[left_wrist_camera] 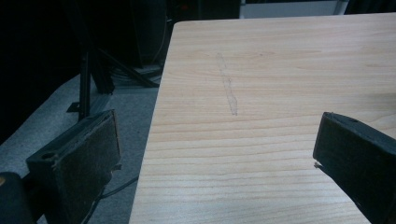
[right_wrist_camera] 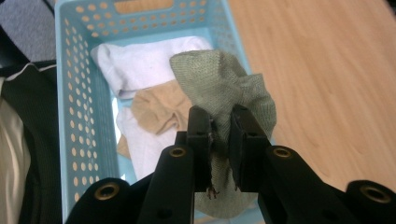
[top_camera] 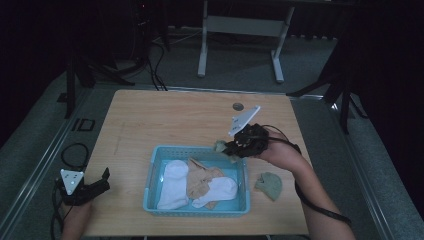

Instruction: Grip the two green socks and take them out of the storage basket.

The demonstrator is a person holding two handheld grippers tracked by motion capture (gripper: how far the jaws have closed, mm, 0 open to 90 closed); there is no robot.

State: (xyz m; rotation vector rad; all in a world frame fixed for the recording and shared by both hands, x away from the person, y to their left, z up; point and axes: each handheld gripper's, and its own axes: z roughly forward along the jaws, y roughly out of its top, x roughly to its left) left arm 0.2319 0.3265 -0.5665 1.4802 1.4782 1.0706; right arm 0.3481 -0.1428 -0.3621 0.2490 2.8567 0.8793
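Note:
My right gripper (right_wrist_camera: 219, 123) is shut on a green sock (right_wrist_camera: 222, 86), which hangs above the light blue basket (right_wrist_camera: 70, 93). From above, that gripper (top_camera: 227, 146) hovers at the basket's (top_camera: 200, 210) far right corner with the green sock (top_camera: 220, 145) poking out. In the basket lie two white socks (top_camera: 172, 182) and a tan sock (top_camera: 200, 180). A second green sock (top_camera: 270, 185) rests on the table right of the basket. My left gripper (top_camera: 102, 180) is open at the table's near left, with nothing between its pads (left_wrist_camera: 86, 163).
The wooden table (top_camera: 165, 115) has bare room behind and left of the basket. Its left edge (left_wrist_camera: 149, 140) drops to grey floor with cables and dark stand legs. A white frame (top_camera: 240, 30) stands on the floor beyond the table.

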